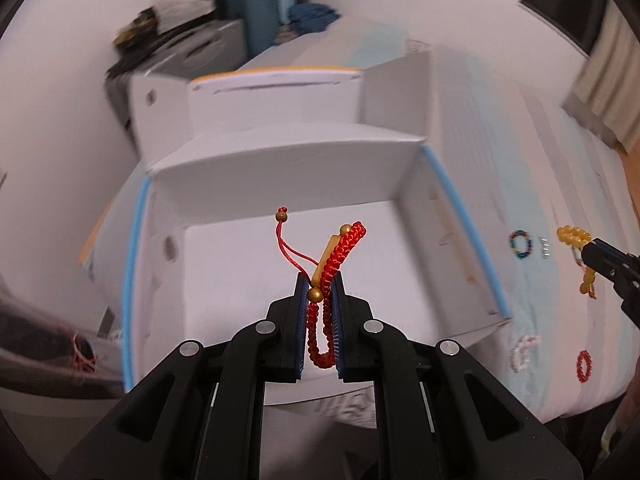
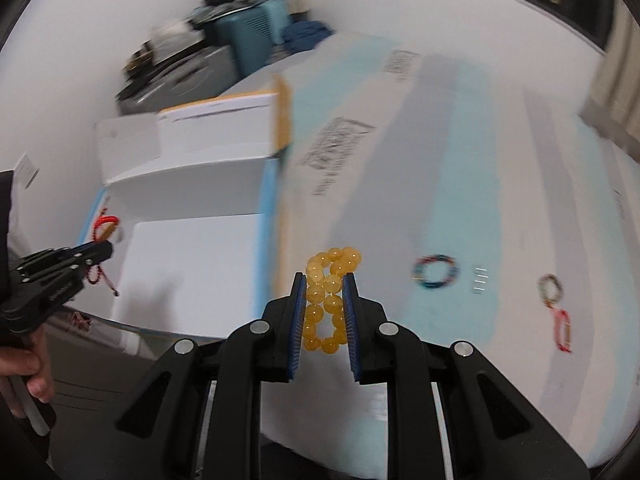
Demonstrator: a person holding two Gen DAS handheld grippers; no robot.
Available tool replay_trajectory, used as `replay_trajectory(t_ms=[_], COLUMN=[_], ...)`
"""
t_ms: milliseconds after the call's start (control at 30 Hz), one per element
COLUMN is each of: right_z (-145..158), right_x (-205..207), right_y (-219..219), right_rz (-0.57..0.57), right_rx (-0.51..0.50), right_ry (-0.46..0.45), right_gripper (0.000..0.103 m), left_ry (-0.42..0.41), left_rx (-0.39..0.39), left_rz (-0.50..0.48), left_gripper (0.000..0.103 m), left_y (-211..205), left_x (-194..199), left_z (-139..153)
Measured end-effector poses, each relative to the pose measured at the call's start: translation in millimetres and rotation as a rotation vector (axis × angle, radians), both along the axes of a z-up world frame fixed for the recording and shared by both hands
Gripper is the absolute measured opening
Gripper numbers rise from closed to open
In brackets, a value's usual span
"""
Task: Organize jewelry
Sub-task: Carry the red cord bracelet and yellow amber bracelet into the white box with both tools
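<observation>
Left gripper (image 1: 319,280), tilted steeply down, pinches a red bracelet (image 1: 335,258) over the open white box (image 1: 280,184), walls at 9 and 3 o'clock. Right gripper (image 2: 324,280), angled alike, clamps a yellow bead bracelet (image 2: 330,280) above the bedsheet (image 2: 500,200), box edge at 9 o'clock.

I'm working in what looks like a home bedroom: beyond my fingers lies a pale blue-and-white striped bed sheet (image 2: 460,184), farther ahead a teal suitcase (image 2: 256,36) piled with clothes (image 1: 312,16) against white walls, and curtains (image 1: 608,80) hanging off to the right.
</observation>
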State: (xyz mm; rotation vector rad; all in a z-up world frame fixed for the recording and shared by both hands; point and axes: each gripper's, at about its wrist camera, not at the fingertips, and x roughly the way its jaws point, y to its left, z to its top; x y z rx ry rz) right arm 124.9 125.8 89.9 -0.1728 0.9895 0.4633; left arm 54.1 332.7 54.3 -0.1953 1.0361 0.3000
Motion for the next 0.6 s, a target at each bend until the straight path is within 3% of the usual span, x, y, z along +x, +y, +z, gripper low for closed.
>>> replay_trajectory(t_ms=[233, 600], right_z=[-42.7, -113.1], right_x=[5.5, 37.4], right_y=[79.2, 135.5], right_rz=[0.092, 0.126], right_rx=[-0.013, -0.108], right_ry=[0.126, 0.319], right_gripper=[0.017, 0.017], left_ry=[0.060, 0.197], left_rx=[-0.045, -0.116], left_rz=[0.071, 0.092], left_gripper=[0.010, 0.011], left_y=[48.0, 81.9], left_x=[-9.2, 8.2], left_z=[-27.6, -88.8])
